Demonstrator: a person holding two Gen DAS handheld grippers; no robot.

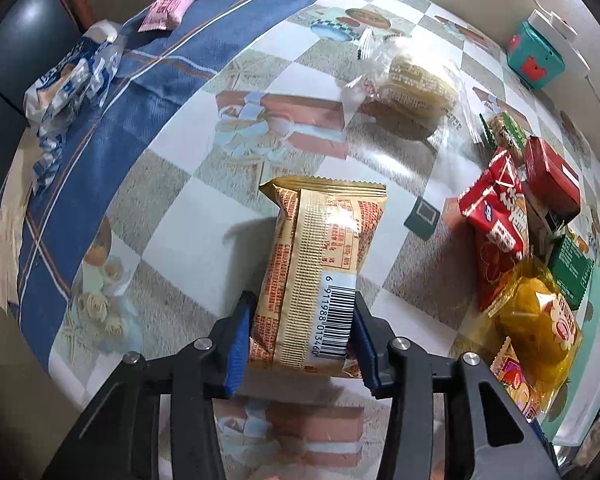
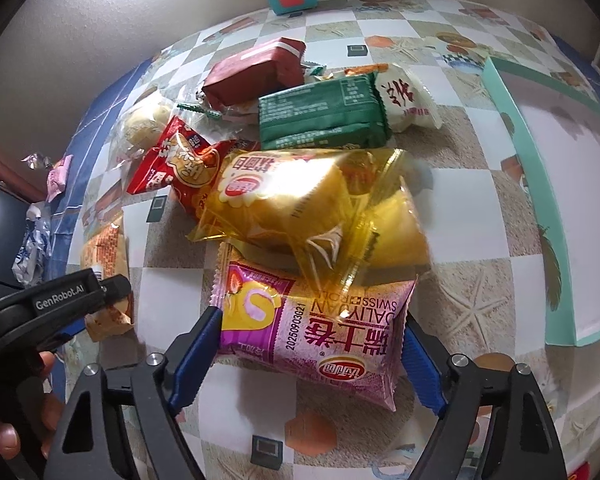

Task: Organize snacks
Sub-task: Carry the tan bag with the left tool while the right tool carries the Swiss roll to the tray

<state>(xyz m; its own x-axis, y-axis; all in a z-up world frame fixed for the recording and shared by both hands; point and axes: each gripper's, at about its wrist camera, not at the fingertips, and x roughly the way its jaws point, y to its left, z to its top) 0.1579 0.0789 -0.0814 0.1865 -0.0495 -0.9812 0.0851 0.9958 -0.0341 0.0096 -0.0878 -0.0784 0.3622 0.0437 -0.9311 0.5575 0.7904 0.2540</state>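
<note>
left gripper (image 1: 302, 344) pinches the gold pack (image 1: 320, 268) on the table (image 1: 172, 208). right gripper (image 2: 308, 354) straddles the pink roll pack (image 2: 312, 324), pads not clearly pressing. pickup step; next is probably lifting both toward the teal tray (image 2: 560, 216) past the pile.

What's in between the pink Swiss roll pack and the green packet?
In the right wrist view, the yellow cake pack lies between the pink Swiss roll pack and the green packet, overlapping the pink one's top edge.

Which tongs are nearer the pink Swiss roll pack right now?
Right. The right tongs straddle the pink Swiss roll pack; the left tongs are off to its side, around the tan biscuit pack.
</note>
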